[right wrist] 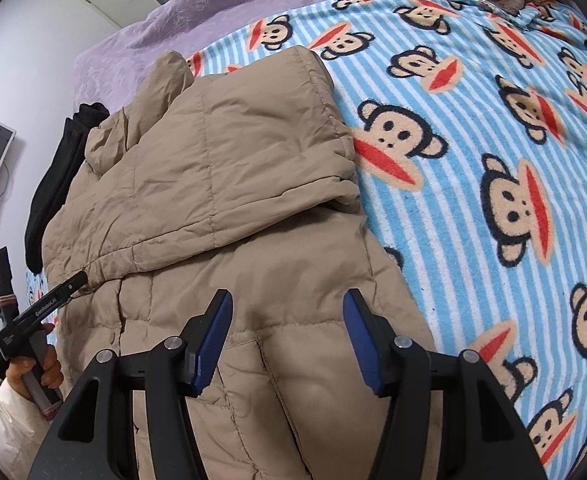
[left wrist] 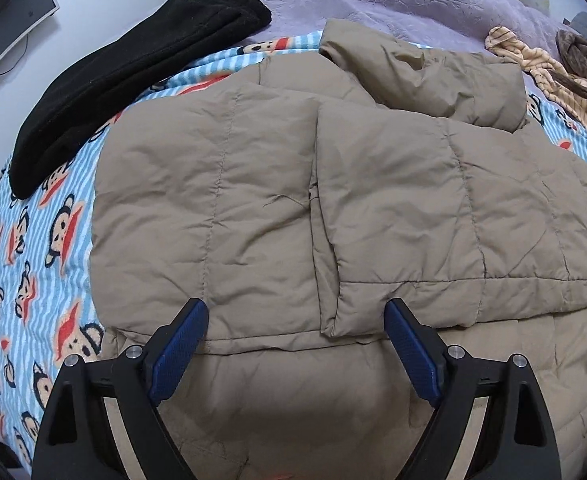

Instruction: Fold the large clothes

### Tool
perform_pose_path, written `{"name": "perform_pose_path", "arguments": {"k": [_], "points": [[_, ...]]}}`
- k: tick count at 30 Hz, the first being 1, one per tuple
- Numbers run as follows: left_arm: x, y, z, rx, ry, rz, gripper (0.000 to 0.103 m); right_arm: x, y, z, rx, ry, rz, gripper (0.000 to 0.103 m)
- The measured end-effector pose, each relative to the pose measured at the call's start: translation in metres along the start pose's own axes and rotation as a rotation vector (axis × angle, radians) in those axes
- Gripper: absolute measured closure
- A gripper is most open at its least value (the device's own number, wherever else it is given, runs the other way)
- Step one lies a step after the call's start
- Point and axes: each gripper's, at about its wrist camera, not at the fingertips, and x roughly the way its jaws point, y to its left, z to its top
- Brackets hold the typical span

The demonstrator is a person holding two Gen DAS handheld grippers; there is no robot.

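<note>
A: Left wrist view shows your left gripper (left wrist: 295, 332) with its blue pads wide apart and nothing between them. The coat (left wrist: 293, 184) lies right under and ahead of it, with one part already folded over on top.

B: So that one holds nothing. What about my right gripper (right wrist: 287, 332)?

A: Its pads stand apart too, about half way, and they pinch nothing. The coat's lower part sits just below them. The striped blanket (right wrist: 493, 160) is off to its right side.

B: What should I grab?

A: I think the bottom of the coat, near you, still needs folding up. Go down with both grippers, one near each bottom corner. Take the thick edge deep between the pads, not just the top skin.

B: Why deep?

A: The coat looks puffy and slippery. A small pinch may slide off.

B: And then?

A: Lift both sides together and lay them level, away from you, over the folded part.
</note>
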Motion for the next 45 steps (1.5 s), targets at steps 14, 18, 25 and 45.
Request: {"name": "perform_pose_path", "arguments": {"k": [14,18,25,45], "points": [[-0.033,0.007,-0.058,-0.086,0.104,-0.087,0.013,-0.02,-0.027,-0.02,0.071,0.035,0.052,0.025],[-0.05,0.005,-0.08,-0.082,0.118,-0.104,0.013,-0.025,-0.031,-0.03,0.102,0.072,0.077,0.022],[-0.071,0.018,-0.118,-0.085,0.163,-0.14,0.013,-0.036,-0.028,-0.059,0.131,0.121,0.083,0.019],[-0.114,0.113,-0.235,-0.13,0.272,-0.316,0.013,-0.072,-0.008,-0.171,0.341,0.149,0.119,0.0]]}}
